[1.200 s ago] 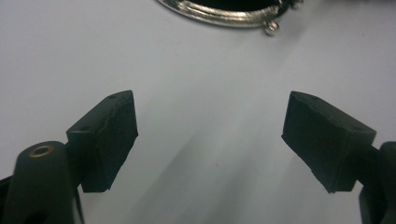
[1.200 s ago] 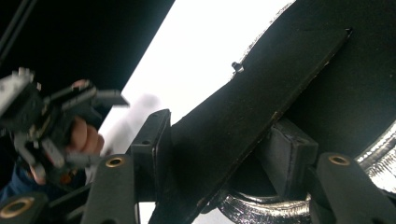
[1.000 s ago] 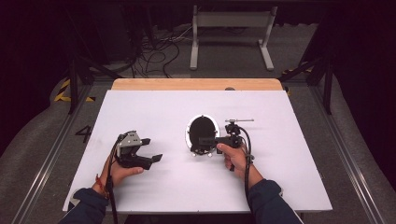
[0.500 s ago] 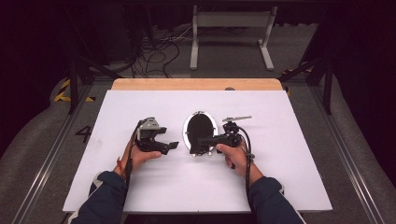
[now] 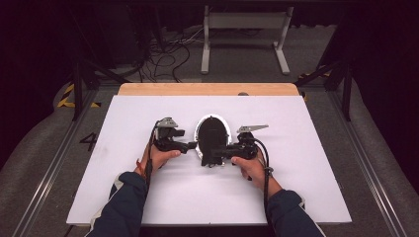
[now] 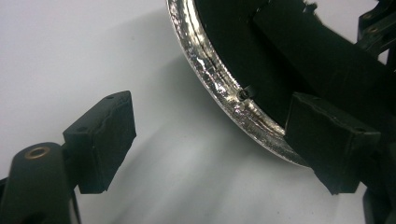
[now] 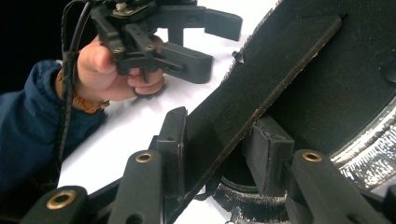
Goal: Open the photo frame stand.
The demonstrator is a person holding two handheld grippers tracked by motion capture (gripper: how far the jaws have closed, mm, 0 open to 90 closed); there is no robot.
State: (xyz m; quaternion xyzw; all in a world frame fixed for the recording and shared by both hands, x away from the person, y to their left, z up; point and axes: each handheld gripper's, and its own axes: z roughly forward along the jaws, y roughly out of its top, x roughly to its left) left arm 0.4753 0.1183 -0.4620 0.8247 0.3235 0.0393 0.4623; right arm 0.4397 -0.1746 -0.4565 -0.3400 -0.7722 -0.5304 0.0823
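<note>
A black oval object (image 5: 212, 133) with a glittery silver rim (image 6: 219, 88) lies at the middle of the white table, a wide black strap (image 7: 261, 79) across it. My right gripper (image 5: 218, 151) comes at it from the right. In the right gripper view its jaws (image 7: 219, 147) have just been closing, and the strap sits between the pads, the left pad (image 7: 173, 140) pressed against it. My left gripper (image 5: 190, 146) stands open at the object's left edge. In the left gripper view (image 6: 215, 144) its right jaw reaches the rim, with bare table between the jaws.
The white board (image 5: 306, 187) has free room on all sides of the object. A wooden strip (image 5: 207, 89) runs along its far edge. Beyond it on the floor stand a metal frame (image 5: 244, 34) and loose cables (image 5: 163, 54).
My left gripper has travelled right across the table from the left side up to the object's rim. The right gripper has stayed on the object.
</note>
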